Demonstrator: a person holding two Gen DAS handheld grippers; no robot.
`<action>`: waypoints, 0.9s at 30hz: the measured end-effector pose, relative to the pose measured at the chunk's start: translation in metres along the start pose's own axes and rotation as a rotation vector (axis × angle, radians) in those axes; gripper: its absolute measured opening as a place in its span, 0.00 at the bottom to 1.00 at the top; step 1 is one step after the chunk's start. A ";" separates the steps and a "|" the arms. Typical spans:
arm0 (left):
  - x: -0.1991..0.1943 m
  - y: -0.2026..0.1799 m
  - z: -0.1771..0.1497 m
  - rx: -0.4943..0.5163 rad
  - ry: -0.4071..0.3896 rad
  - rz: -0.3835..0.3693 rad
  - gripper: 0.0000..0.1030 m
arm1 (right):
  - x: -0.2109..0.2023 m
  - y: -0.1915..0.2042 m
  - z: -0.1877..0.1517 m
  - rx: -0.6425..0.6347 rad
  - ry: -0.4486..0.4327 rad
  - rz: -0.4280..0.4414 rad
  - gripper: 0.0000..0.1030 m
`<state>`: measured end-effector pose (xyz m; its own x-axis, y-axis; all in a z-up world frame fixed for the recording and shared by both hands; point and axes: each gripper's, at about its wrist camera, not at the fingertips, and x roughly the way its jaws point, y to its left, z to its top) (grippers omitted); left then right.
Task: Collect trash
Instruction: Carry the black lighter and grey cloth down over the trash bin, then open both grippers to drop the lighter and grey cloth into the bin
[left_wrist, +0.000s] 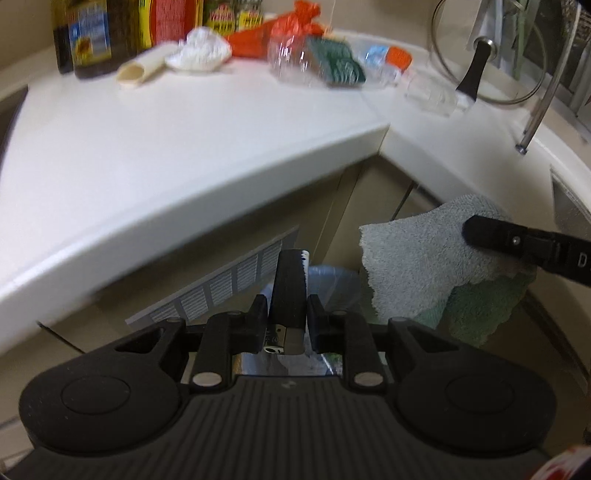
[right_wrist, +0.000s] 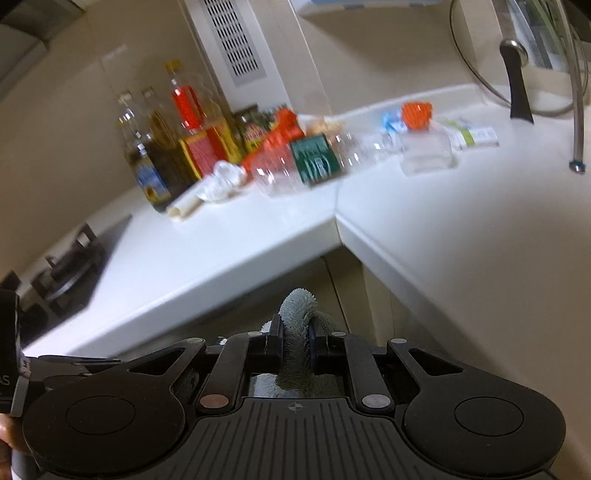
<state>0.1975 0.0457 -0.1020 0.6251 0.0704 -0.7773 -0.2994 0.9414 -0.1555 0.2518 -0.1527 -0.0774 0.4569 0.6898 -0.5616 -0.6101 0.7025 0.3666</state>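
Observation:
My left gripper (left_wrist: 287, 306) is shut on a flat black object (left_wrist: 289, 280) with a white edge, held upright below the counter's edge. Under it lies a bluish translucent bag (left_wrist: 334, 284). My right gripper (right_wrist: 294, 326) is shut on a grey-green towel (right_wrist: 295, 310). In the left wrist view the towel (left_wrist: 417, 258) hangs from the right gripper (left_wrist: 476, 232) at the right. Trash sits at the back of the white counter (left_wrist: 184, 147): a cardboard tube (left_wrist: 144, 70), crumpled white paper (left_wrist: 201, 51), an orange bag (left_wrist: 291, 26), a green packet (left_wrist: 336, 62) and clear plastic containers (left_wrist: 290, 59).
Oil and sauce bottles (right_wrist: 173, 147) stand in the counter's corner. A glass pot lid (left_wrist: 491, 55) leans at the back right beside a metal rack leg (left_wrist: 535, 110). A stove (right_wrist: 70, 266) lies to the left. Cabinet doors and a vent grille (left_wrist: 229, 284) are under the counter.

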 end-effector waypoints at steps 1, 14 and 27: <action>0.005 0.000 -0.004 -0.005 0.005 0.000 0.19 | 0.005 -0.001 -0.005 -0.002 0.007 -0.009 0.12; 0.069 0.002 -0.033 -0.073 0.096 0.001 0.19 | 0.039 -0.021 -0.042 0.006 0.039 -0.106 0.12; 0.117 -0.003 -0.046 -0.084 0.159 0.015 0.19 | 0.047 -0.028 -0.040 0.027 0.035 -0.141 0.12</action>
<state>0.2379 0.0359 -0.2204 0.5000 0.0252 -0.8657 -0.3712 0.9094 -0.1878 0.2643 -0.1472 -0.1437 0.5140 0.5778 -0.6340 -0.5234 0.7968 0.3020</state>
